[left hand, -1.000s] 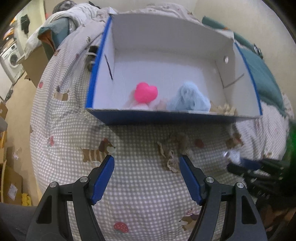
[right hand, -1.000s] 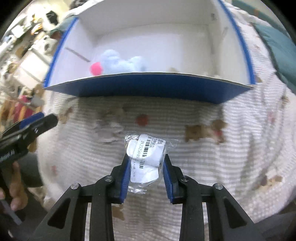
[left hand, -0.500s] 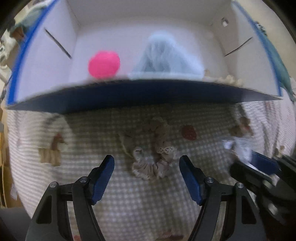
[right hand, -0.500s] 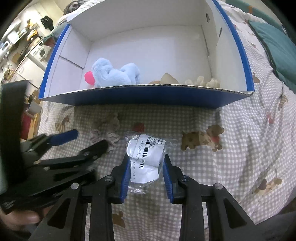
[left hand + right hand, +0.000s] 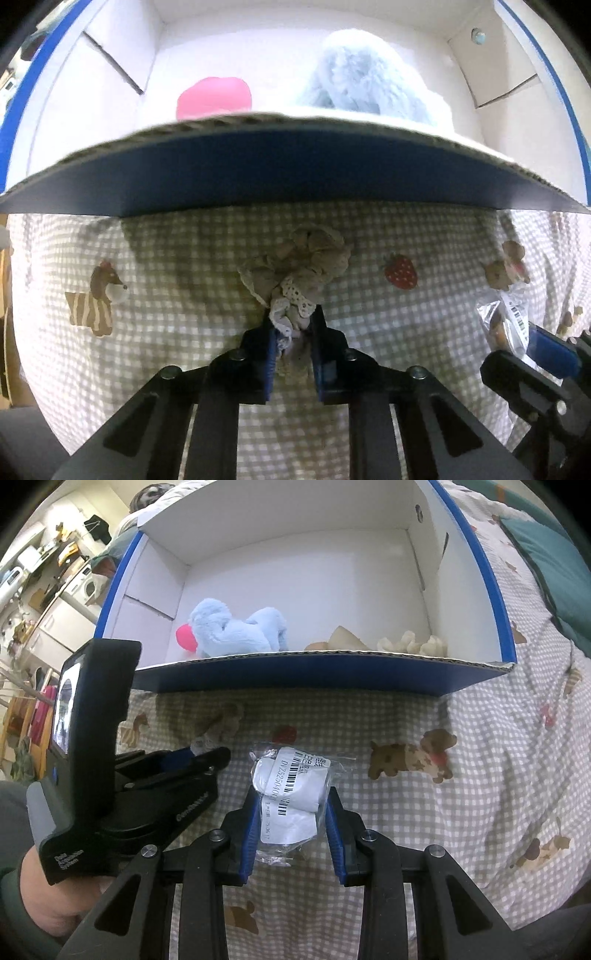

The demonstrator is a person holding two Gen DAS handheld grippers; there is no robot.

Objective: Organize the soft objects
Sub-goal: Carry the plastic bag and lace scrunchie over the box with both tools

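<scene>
Beige scrunchie (image 5: 295, 273) sits pinched in your left gripper (image 5: 293, 354), its jaws closed on the near edge. The box (image 5: 280, 173) lies straight ahead beyond it. Your right gripper (image 5: 290, 830) clamps a wrapped packet (image 5: 291, 786), equally near the box.

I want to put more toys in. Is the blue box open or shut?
Open. The blue box has no lid on, so the light blue plush toy inside shows.

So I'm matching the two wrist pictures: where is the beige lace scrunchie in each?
Left wrist: scrunchie at centre, pinched in the left hand-held gripper.
Right wrist: mostly hidden, a scrap at centre-left by that gripper's tips.
Shared landmark: the blue plush in the box.
</scene>
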